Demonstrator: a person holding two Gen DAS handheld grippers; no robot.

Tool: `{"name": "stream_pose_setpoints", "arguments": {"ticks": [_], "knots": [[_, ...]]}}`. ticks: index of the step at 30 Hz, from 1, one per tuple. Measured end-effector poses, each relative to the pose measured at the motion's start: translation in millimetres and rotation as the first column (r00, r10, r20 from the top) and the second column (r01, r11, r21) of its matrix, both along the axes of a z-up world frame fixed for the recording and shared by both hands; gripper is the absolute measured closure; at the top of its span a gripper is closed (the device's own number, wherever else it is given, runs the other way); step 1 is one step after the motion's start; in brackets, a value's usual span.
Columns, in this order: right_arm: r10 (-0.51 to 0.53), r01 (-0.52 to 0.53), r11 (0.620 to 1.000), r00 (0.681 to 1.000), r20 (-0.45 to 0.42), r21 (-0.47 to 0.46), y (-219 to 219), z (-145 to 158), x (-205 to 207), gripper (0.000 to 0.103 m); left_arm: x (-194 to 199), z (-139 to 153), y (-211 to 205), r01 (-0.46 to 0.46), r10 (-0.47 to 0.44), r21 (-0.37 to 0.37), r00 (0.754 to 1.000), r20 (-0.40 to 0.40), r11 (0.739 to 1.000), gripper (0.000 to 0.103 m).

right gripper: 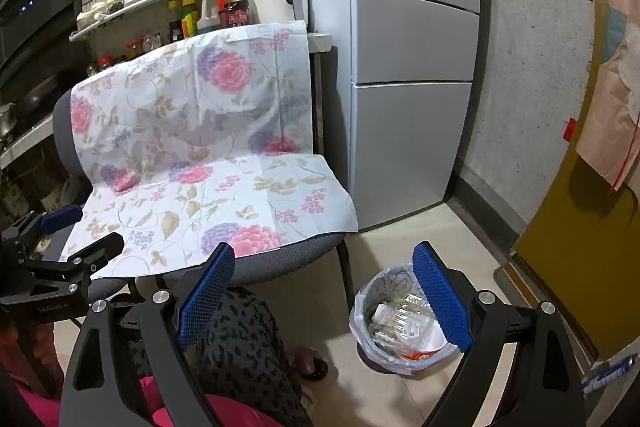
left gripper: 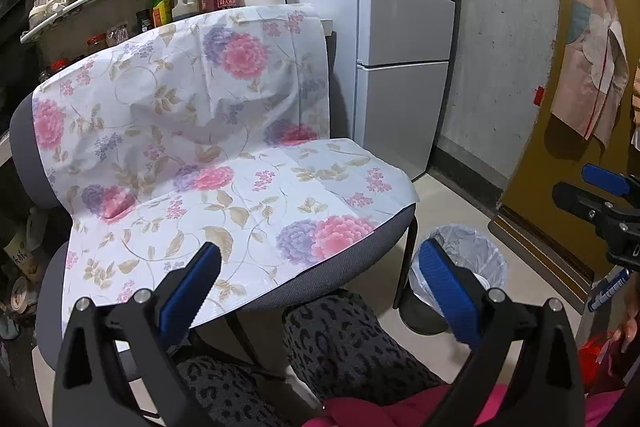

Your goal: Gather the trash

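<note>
Your right gripper has its jaws spread wide, with nothing between the blue pads. Your left gripper is likewise released, jaws wide and empty. Each tool also appears at the edge of the other's view: the left at the left edge of the right wrist view, the right at the right edge of the left wrist view.

The task's thing is one trash bin. It stands upright on the tiled floor, long axis vertical, mouth facing up, just beside the front right leg of the chair and in front of the refrigerator. It is lined with a pale plastic bag and holds clear plastic packaging and a red-and-white container; a count of the pieces inside cannot be made out.

Counts: one bin, one chair, one floral cloth draped over the chair's back and seat, one three-door refrigerator, two grippers.

Both grippers point forward and downward over your lap. Your right gripper frames the bin under its right pad; your left gripper aims at the front edge of the chair's seat, with the bin partly behind its right pad. Your patterned trouser legs sit below both tools.
</note>
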State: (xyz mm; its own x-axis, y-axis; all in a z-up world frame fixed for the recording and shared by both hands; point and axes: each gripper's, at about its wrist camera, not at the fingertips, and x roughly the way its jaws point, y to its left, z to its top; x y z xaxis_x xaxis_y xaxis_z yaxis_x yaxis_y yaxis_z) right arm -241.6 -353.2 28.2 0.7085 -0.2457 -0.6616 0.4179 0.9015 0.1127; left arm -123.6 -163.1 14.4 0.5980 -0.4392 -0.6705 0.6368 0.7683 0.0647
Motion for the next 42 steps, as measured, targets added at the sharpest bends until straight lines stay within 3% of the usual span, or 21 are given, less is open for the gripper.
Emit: {"name": "stream_pose_setpoints", "arguments": {"ticks": [42], "knots": [[-0.035,0.035,0.999,0.999,0.006,-0.004,-13,1,-4,0.013,0,6,6,-0.009,0.009,-0.021,1.000,0.010,1.000,0.007]]}}
